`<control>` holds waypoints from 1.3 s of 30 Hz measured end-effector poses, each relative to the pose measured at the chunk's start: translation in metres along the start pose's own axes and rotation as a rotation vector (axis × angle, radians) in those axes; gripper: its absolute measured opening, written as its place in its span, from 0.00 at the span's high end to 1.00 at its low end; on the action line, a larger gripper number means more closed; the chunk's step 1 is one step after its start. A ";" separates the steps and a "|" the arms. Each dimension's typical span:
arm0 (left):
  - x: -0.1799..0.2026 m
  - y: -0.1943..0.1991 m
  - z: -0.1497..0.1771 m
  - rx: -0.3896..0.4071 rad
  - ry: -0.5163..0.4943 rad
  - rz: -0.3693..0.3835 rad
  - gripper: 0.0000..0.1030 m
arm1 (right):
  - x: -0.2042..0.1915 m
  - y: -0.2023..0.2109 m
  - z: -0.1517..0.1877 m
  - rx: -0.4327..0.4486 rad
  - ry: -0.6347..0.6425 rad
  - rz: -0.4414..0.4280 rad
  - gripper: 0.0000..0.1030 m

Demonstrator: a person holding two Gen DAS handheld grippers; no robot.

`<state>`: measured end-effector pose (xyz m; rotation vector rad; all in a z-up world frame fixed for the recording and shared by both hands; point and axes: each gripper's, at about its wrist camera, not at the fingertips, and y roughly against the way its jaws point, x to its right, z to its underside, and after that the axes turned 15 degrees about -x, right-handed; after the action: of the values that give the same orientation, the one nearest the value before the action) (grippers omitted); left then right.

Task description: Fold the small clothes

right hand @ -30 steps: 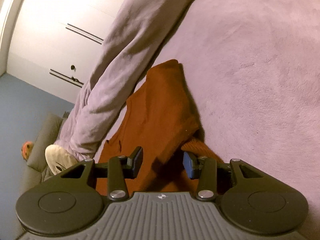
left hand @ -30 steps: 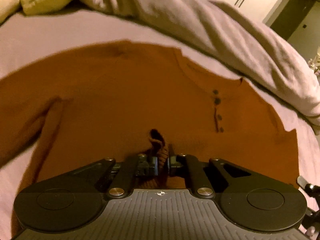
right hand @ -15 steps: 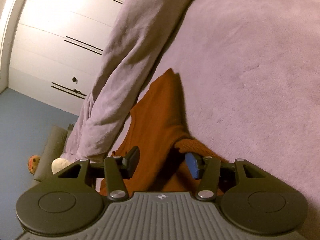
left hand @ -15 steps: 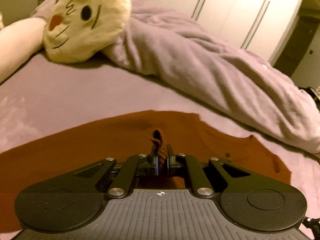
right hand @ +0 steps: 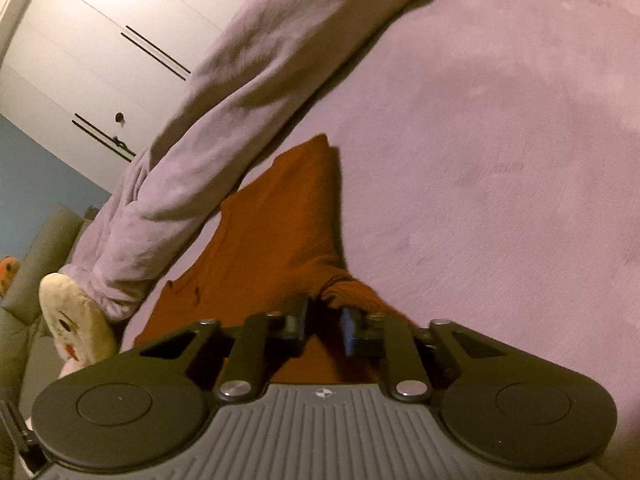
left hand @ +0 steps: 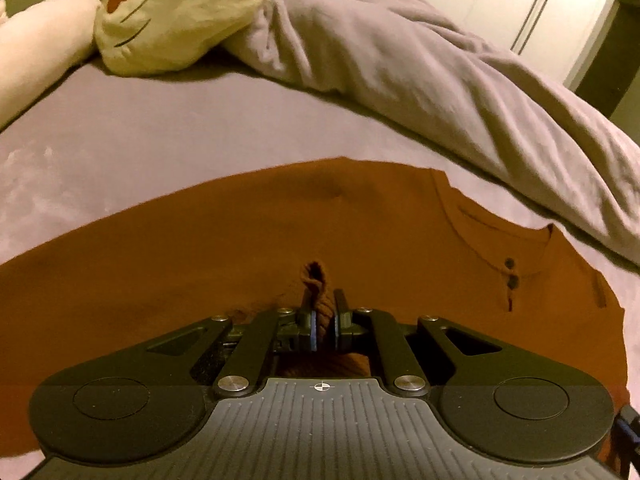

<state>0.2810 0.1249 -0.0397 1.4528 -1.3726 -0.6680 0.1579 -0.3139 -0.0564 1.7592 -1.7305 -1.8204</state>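
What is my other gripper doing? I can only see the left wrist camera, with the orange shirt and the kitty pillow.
Observer: The right gripper has just been closing its fingers, and they now pinch the orange shirt by a sleeve, near its ribbed cuff.
Operator: What is past the big blanket over there?
Observer: A blue wall beside the white wardrobe.
Operator: Anything under that wall?
Observer: A grey-green sofa, with something small and orange lying on it that I cannot make out.
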 end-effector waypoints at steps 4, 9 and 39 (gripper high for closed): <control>0.007 -0.004 0.003 0.004 -0.043 -0.038 0.91 | 0.002 0.006 0.001 0.042 0.041 0.057 0.91; 0.005 -0.008 0.004 -0.006 -0.049 -0.026 0.82 | 0.001 0.008 0.005 0.025 0.095 0.085 0.94; 0.026 0.027 0.010 0.112 -0.188 -0.007 0.91 | -0.072 -0.006 0.021 0.016 0.454 0.213 0.83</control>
<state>0.2665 0.1007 -0.0128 1.5139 -1.5714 -0.7579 0.1705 -0.2488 -0.0211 1.7395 -1.6666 -1.2090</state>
